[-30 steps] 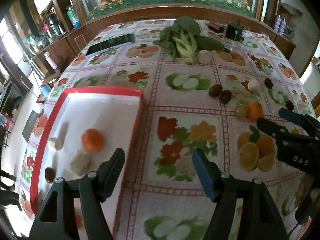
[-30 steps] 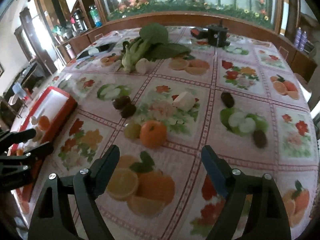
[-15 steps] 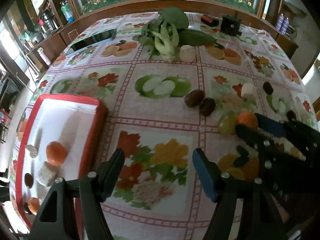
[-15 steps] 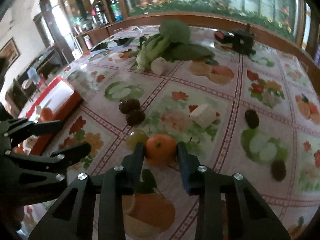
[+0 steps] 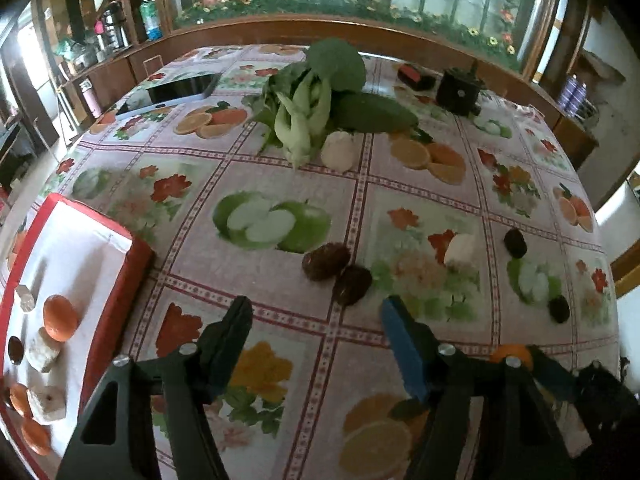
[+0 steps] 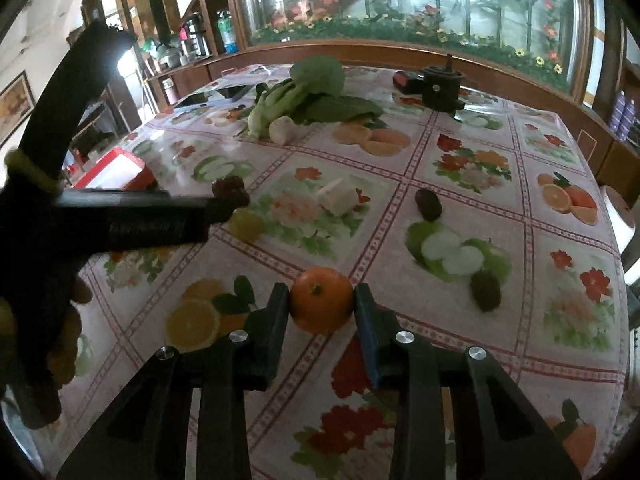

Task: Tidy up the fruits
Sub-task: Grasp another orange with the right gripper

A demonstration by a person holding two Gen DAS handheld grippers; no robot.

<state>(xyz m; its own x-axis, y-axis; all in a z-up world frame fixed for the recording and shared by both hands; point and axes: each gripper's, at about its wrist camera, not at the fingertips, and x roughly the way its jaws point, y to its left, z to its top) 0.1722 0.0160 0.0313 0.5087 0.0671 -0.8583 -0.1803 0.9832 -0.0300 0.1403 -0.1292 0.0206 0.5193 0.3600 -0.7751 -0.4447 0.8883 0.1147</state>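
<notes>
My right gripper (image 6: 322, 306) is shut on an orange (image 6: 321, 304) and holds it just above the fruit-print tablecloth; the orange also shows in the left wrist view (image 5: 511, 354). My left gripper (image 5: 316, 322) is open and empty, near two dark brown fruits (image 5: 336, 270). A red tray (image 5: 132, 276) at the left holds oranges (image 5: 60, 317), white cubes (image 5: 42, 354) and a dark fruit (image 5: 15, 349). A yellow-green fruit (image 6: 248, 224), a white cube (image 6: 338, 199) and dark fruits (image 6: 429, 204) (image 6: 485, 291) lie on the cloth.
Bok choy (image 5: 312, 108) and a pale bulb (image 5: 340, 151) lie at the table's far middle. A tablet (image 5: 180, 90), a black device (image 5: 458, 92) and a red-black box (image 5: 414, 75) sit near the far edge. The left gripper crosses the right wrist view (image 6: 120, 216).
My right gripper closed on the orange and lifted it back toward me. My left gripper swung right, away from the tray, toward the two dark fruits.
</notes>
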